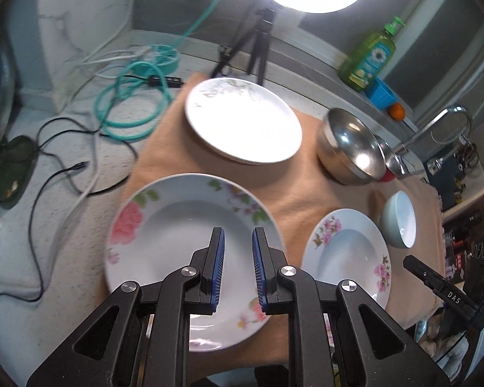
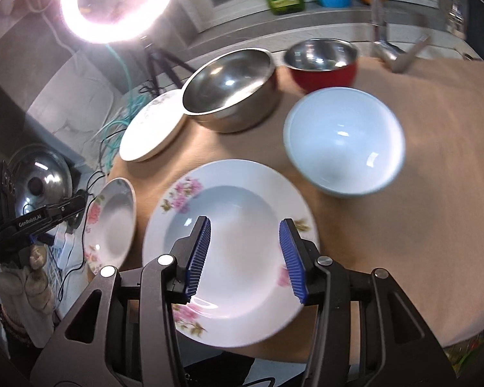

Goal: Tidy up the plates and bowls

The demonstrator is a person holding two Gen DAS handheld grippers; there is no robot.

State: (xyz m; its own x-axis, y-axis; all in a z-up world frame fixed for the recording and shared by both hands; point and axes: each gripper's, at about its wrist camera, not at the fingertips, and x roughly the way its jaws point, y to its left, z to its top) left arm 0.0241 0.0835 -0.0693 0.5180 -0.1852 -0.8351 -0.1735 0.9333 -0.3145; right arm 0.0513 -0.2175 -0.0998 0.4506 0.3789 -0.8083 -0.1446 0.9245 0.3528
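Large flowered plate [image 1: 190, 245] at lower centre of the left wrist view, on the tan cloth [image 1: 290, 180]. Left hand-held gripper [image 1: 238, 269] above it, released, jaws parted, nothing between. Smaller flowered plate [image 2: 232, 251] at lower centre of the right wrist view – right hand-held gripper [image 2: 245, 259] over it, jaws wide apart, empty. Pale blue bowl [image 2: 343, 142] just beyond, upper right. Steel bowl [image 2: 230, 88] and red bowl [image 2: 322, 64] further up; plain white plate [image 2: 153, 127] to their left.
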